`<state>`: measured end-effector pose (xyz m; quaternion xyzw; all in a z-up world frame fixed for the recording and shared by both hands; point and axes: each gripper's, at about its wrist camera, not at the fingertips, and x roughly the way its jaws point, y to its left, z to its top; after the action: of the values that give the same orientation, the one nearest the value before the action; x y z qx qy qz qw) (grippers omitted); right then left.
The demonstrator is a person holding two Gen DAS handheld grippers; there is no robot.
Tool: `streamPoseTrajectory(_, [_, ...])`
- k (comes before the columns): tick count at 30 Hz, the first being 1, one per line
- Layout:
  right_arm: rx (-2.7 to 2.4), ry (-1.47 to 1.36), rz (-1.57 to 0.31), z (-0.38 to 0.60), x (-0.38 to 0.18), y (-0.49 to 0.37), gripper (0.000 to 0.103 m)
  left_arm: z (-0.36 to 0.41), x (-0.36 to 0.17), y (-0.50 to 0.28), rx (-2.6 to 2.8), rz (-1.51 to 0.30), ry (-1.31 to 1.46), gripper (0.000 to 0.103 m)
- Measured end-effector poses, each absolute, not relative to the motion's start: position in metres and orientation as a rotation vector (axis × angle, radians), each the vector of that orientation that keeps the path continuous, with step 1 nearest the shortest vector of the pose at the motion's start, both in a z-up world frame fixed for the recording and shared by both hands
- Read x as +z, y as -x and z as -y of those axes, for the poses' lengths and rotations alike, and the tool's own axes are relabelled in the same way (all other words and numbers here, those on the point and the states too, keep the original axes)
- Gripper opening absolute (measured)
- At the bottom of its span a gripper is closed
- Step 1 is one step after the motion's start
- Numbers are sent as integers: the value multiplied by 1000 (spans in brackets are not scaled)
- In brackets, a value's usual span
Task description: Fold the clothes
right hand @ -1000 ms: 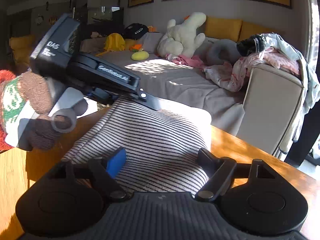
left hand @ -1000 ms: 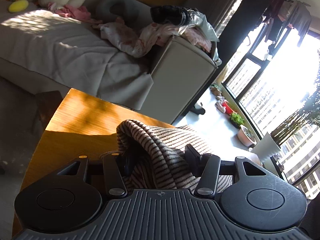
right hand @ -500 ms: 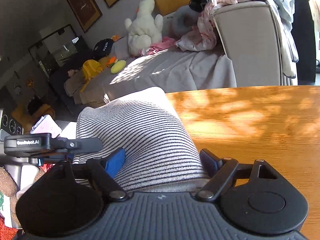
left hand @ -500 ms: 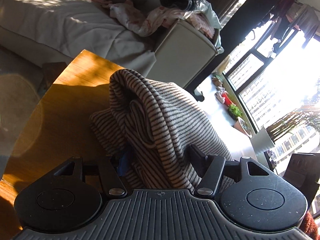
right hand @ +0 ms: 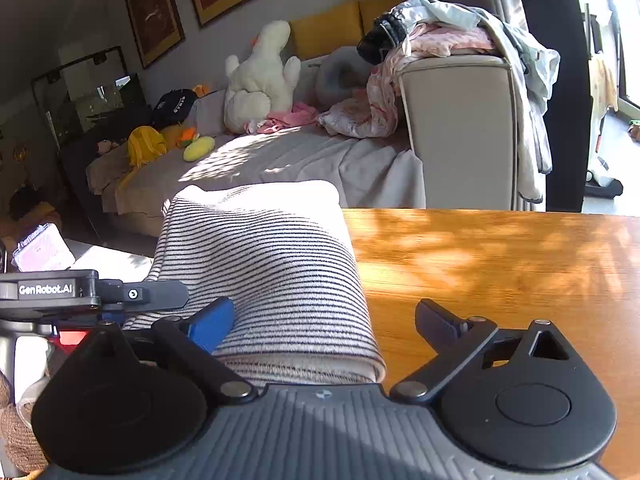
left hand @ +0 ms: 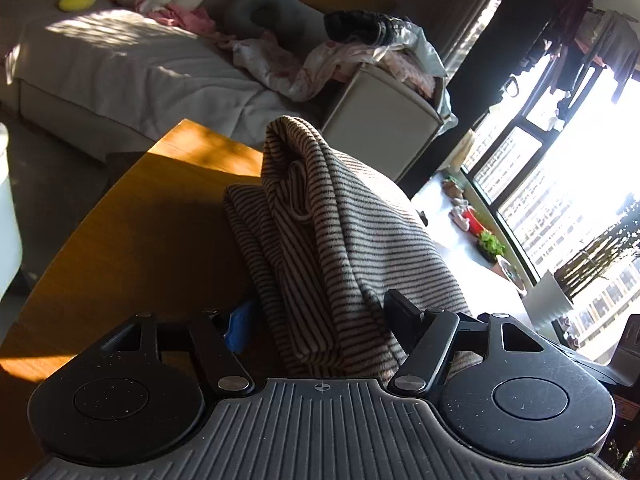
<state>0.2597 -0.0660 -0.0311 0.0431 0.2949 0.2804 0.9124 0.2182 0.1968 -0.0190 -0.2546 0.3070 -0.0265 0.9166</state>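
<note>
Striped knit garment (left hand: 344,240) sits bunched on the wooden table (left hand: 152,240), centre of the left wrist view, rising in a soft hump toward upper centre. In the right wrist view the same garment (right hand: 272,272) fills the lower centre-left, with bare table (right hand: 500,260) to its right.

Left gripper (left hand: 320,320): jaws opening, fairly wide. Cloth lies between them. The blue pad at lower left looks clear of the fabric; whether the right finger touches it, cannot tell.

Right gripper (right hand: 324,324): jaws opening, at their widest. Folded edge of the garment lies against the blue left pad; the right finger stands apart from it over bare wood. No grip.

Handling, as judgement: light, thick, very soft. It drapes and slumps, keeps no shape of its own. The brushed knit should grip well on pads, not slip. Not fragile, though loose layers may separate if only the top one is pinched.

Where to hold: the rolled, doubled edge nearest the right gripper, taking all layers; or two outer corners, one per gripper, to keep the fold square.
</note>
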Motion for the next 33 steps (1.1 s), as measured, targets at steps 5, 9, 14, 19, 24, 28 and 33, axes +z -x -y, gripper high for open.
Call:
streamPoseTrajectory(5, [547, -84, -609, 91, -31, -223, 103, -157, -21, -172, 8, -641, 438, 96])
streamPoseTrajectory(9, [488, -79, -644, 110, -38, -194, 103, -115, -28, -147, 40, -644, 314, 99])
streamPoseTrajectory(14, [363, -43, -711, 135, -45, -170, 103, -81, -31, -135, -8, -635, 281, 103])
streamPoseTrajectory(19, [267, -37, -725, 153, -48, -161, 103, -76, -33, -136, 1, -620, 301, 103])
streamPoseTrajectory(24, [252, 17, -732, 146, -50, -162, 103, -67, -33, -140, 21, -637, 247, 103])
streamPoseTrajectory(28, [244, 93, -743, 136, -53, -163, 103, -55, -33, -146, 43, -673, 158, 103])
streamPoseTrajectory(33, [242, 88, -741, 137, -53, -163, 103, -49, -34, -149, 58, -694, 104, 103])
